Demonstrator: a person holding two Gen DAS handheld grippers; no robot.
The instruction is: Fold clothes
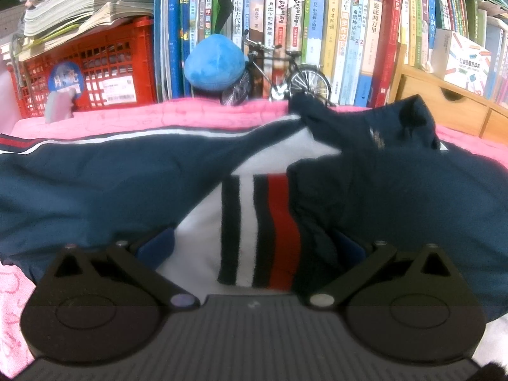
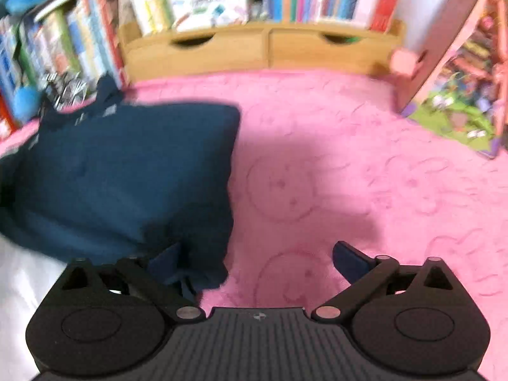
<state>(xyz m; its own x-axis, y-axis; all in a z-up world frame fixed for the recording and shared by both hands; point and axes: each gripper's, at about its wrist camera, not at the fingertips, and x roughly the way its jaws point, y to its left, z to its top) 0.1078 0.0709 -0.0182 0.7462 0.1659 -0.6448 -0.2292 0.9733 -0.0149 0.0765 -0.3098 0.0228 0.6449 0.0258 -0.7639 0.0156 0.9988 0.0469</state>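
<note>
A navy jacket [image 1: 95, 187] with a white chest panel and navy, white and red stripes [image 1: 260, 228] lies spread on the pink blanket [image 1: 177, 116]. Its left sleeve runs off to the left; the right side is folded over the front, collar [image 1: 374, 120] bunched at the top. My left gripper [image 1: 254, 244] stands open low over the striped chest, its fingers wide apart with nothing between them. In the right wrist view, blurred, the jacket's folded navy side [image 2: 127, 174] lies left. My right gripper [image 2: 257, 257] is open over the blanket [image 2: 349, 158], its left finger [image 2: 165, 262] at the jacket's hem corner.
Behind the blanket stand rows of books [image 1: 317, 31], a red crate [image 1: 95, 70] under stacked papers, a blue plush [image 1: 216, 62] and a model bicycle [image 1: 279, 76]. Wooden drawers [image 2: 270, 47] line the back. A colourful box [image 2: 460, 95] stands at the right.
</note>
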